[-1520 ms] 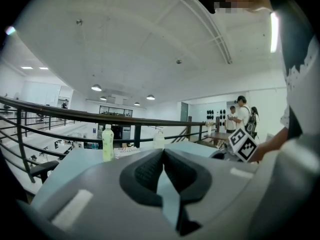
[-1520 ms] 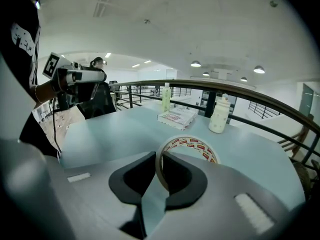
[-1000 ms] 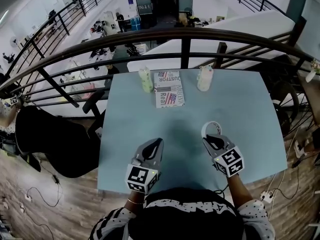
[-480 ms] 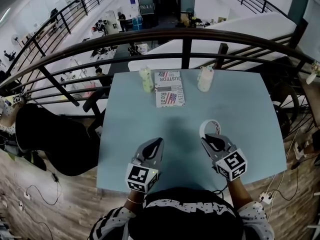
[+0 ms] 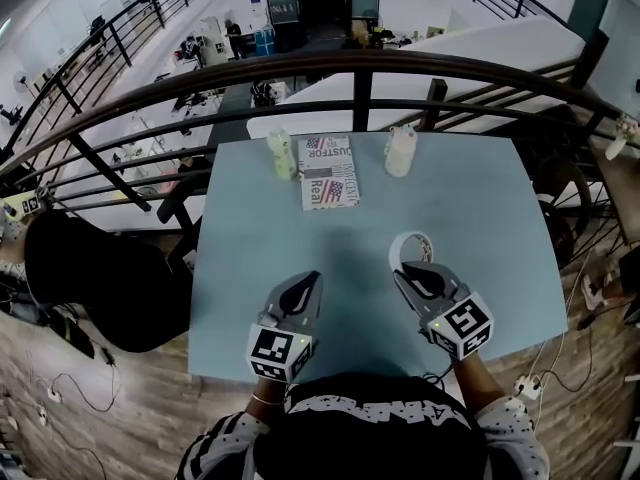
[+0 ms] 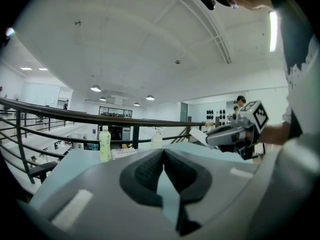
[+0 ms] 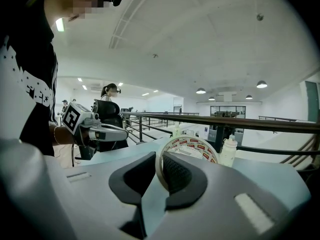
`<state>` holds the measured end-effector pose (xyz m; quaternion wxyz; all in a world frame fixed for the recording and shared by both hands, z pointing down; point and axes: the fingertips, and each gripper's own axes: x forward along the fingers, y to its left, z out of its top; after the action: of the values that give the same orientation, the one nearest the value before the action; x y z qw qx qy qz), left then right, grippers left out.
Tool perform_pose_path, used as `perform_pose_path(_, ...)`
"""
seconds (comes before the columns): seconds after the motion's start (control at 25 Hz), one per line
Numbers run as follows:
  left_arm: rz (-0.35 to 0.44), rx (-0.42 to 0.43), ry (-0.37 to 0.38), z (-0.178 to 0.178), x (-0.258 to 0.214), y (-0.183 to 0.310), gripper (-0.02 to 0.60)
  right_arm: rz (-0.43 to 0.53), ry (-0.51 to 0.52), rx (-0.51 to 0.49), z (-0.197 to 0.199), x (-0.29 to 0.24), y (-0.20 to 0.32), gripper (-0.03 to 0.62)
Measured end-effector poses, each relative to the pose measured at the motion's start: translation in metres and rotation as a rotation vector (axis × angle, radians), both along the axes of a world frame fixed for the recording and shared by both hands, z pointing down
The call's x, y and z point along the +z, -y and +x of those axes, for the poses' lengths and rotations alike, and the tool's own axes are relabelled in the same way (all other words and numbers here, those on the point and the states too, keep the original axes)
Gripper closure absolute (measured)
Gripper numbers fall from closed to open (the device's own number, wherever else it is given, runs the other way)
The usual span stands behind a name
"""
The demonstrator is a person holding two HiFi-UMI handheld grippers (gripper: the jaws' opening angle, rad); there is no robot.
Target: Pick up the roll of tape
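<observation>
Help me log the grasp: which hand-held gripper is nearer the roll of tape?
Right. The right hand-held gripper grips the roll of tape by its wall; the left hand-held gripper sits apart to its left, jaws together.

We are on a mezzanine in a big open lab or office hall. Ahead of the jaws, a curved railing [image 5: 300,66] overlooks a lower floor [image 5: 195,48] of workstations.

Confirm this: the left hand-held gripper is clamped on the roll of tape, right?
No. The right hand-held gripper is the one clamped on the roll of tape, as the right gripper view shows; the left hand-held gripper is shut on nothing.
</observation>
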<state>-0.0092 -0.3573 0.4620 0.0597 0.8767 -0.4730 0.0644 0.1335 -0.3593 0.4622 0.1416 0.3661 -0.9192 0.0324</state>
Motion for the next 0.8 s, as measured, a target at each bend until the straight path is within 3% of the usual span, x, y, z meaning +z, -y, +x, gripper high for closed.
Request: perform_pose_path(0.8,0.003,0.006,0.015,0.014,-0.009,-0.017,0.581,0.042,0.021,-0.004,0.013,-0.016,-0.019,0.543)
